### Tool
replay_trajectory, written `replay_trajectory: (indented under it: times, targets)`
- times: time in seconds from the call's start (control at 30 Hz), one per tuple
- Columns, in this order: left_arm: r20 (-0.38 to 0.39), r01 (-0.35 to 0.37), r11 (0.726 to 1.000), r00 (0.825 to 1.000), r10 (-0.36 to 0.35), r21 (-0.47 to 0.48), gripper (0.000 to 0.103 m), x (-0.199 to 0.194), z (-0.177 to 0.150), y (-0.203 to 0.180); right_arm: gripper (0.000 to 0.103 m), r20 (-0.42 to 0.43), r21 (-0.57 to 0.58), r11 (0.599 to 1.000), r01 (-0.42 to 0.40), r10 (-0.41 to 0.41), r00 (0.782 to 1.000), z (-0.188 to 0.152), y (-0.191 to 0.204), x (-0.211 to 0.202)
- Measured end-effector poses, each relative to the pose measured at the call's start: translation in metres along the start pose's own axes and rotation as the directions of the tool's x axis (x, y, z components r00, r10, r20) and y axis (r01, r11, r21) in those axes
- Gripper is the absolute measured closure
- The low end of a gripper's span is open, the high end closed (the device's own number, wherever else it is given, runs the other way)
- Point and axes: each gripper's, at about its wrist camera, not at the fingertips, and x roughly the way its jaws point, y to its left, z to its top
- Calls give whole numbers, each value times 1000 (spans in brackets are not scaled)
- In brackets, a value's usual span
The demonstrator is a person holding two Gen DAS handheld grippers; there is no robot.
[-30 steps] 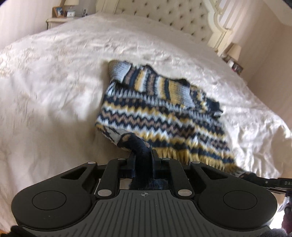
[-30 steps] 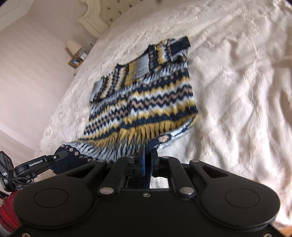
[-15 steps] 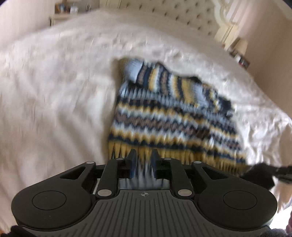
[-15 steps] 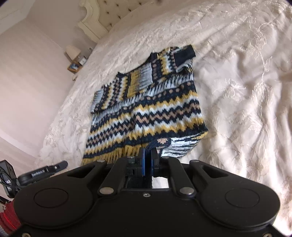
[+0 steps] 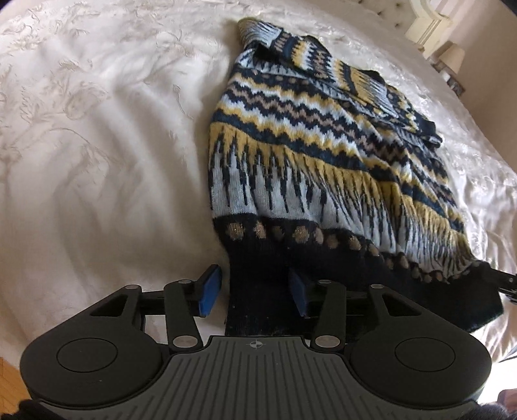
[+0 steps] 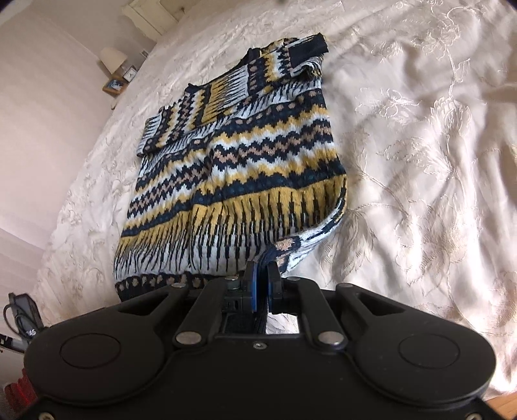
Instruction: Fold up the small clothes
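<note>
Knit sweater point(image 5: 310, 135), navy/yellow/pale blue zigzag pattern, lies on the bed point(image 5: 97, 129), on the cream embroidered bedspread. It's folded; a sleeve is laid across its far end, twd the headboard point(image 5: 426, 22). Dark navy hem band w/ tan dots is the sweater's near edge.

Left hand-held gripper point(image 5: 255, 287): jaws opening, blue pads spread to either side of the sweater's dark hem corner. Hem cloth sits between them, but the left pad is clear of the sweater and the right pad's contact can't be made out, so no pinch.

Right hand-held gripper point(image 6: 262, 284): fingers pressed together, pinching the sweater's other near corner; that bit of hem is bunched up just above the pads.

Bedside lamp point(image 6: 113, 58) and small framed pics sit beyond the sweater's far end, by the wall. A black cabled device point(image 6: 22, 310) shows left of the sweater's near edge in the right wrist view.
</note>
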Motion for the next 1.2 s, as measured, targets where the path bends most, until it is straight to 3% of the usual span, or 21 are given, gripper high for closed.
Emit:
replay_trajectory:
  times: [0.23, 0.37, 0.4, 0.43, 0.5, 0.53, 0.77, 1.03, 1.2]
  targets:
    - [16, 39, 997, 999, -38, -73, 46, 13, 0, 4, 89, -20, -18, 1000, 7, -7, 1000, -4, 3, 4]
    - [24, 61, 993, 998, -59, -100, 44, 13, 0, 4, 88, -20, -15, 1000, 4, -4, 1000, -7, 4, 5]
    - [24, 62, 993, 998, -60, -103, 49, 11, 1, 4, 88, -19, -14, 1000, 4, -4, 1000, -7, 5, 5]
    - [26, 69, 992, 997, -67, -102, 65, 9, 2, 3, 88, -17, -13, 1000, 3, -3, 1000, -8, 5, 4]
    - [33, 66, 994, 997, -63, -89, 85, 3, 3, 0, 88, -11, -12, 1000, -1, 1, 1000, -9, 6, 3]
    - [43, 73, 994, 997, -69, -84, 90, -1, 4, -1, 88, -7, -12, 1000, -3, 3, 1000, -9, 6, 2]
    - [140, 149, 984, 981, -134, -100, 90, -36, 24, -8, 88, 81, 33, 998, -45, 42, 996, -2, 8, -16]
    - [261, 194, 980, 949, -175, -51, 90, -66, 75, -22, 89, 233, 74, 992, -100, 80, 969, 36, 9, -42]
    - [230, 140, 990, 963, -143, 29, 90, -59, 92, -28, 81, 201, 49, 998, -29, 19, 979, 55, 10, -33]
